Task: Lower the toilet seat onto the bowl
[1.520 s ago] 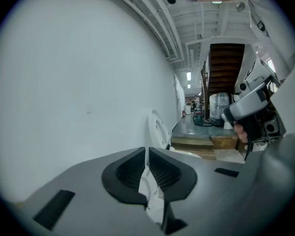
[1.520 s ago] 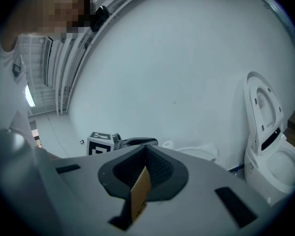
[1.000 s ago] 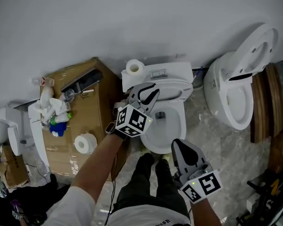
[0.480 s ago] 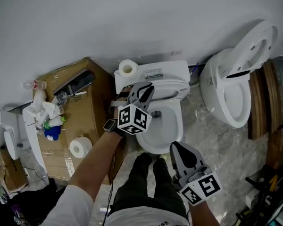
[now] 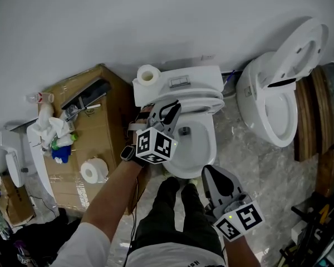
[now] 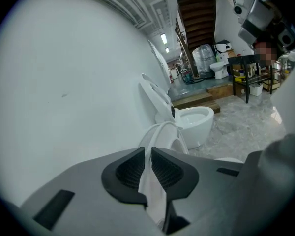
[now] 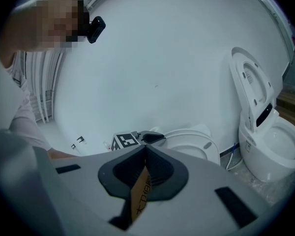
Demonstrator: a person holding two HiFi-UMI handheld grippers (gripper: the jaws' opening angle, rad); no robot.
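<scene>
The white toilet [image 5: 199,149] stands against the wall in the middle of the head view. Its seat [image 5: 197,105] is tilted part-way over the bowl, with the lid behind it near the tank [image 5: 183,82]. My left gripper [image 5: 166,113] is shut on the seat's left edge. In the left gripper view the white seat [image 6: 163,136] passes between the closed pads of the left gripper [image 6: 148,156]. My right gripper [image 5: 210,172] hangs shut in front of the bowl, holding nothing. The right gripper view shows the right gripper [image 7: 146,151] below the toilet seat [image 7: 187,144].
A second toilet [image 5: 273,104] with raised lid stands at the right, beside wooden boards [image 5: 317,127]. Left of the toilet is a cardboard box [image 5: 100,132] carrying a paper roll [image 5: 90,171] and clutter. Another roll [image 5: 148,74] sits on the tank. The person's legs [image 5: 175,216] stand before the bowl.
The left gripper has drawn toward the person with the seat edge in it, and the seat has tipped further forward over the bowl. The right gripper has barely moved.
</scene>
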